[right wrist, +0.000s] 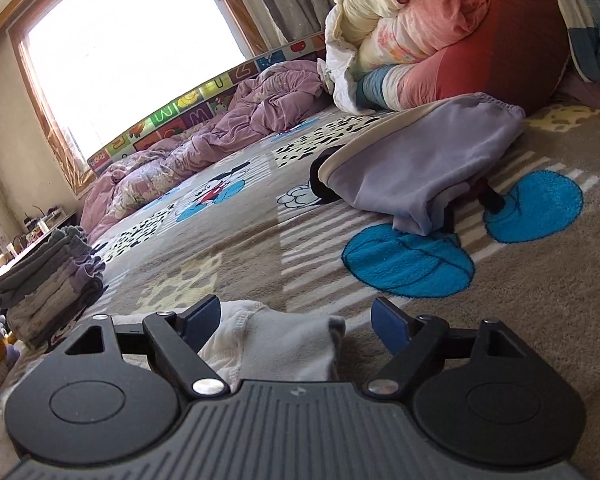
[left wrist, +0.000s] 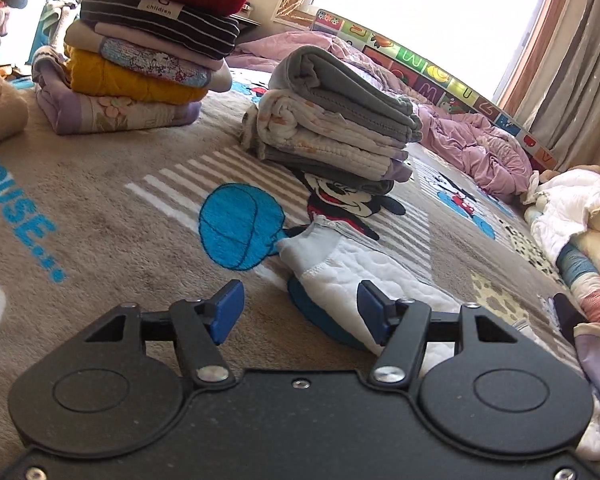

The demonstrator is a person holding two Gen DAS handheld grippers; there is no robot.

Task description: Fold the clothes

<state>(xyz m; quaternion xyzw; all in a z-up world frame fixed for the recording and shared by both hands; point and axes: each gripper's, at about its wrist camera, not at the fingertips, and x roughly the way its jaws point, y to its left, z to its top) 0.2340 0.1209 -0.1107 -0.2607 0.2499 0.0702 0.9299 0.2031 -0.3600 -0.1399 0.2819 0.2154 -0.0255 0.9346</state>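
A white quilted garment with a grey band (left wrist: 340, 264) lies flat on the Mickey Mouse blanket (left wrist: 100, 208). My left gripper (left wrist: 300, 310) is open, low over the blanket, with the garment's edge between and beyond its blue pads. In the right wrist view the same white garment (right wrist: 284, 340) bunches between the open jaws of my right gripper (right wrist: 296, 320), close to the left pad (right wrist: 202, 318). A lilac garment (right wrist: 424, 160) lies ahead of the right gripper.
A tall stack of folded clothes (left wrist: 140, 52) and a shorter grey and white stack (left wrist: 332, 128) stand on the blanket; the shorter one also shows in the right wrist view (right wrist: 48, 276). A pink quilt (right wrist: 204, 140) lies under the window. A heap of unfolded clothes (right wrist: 460, 28) sits at right.
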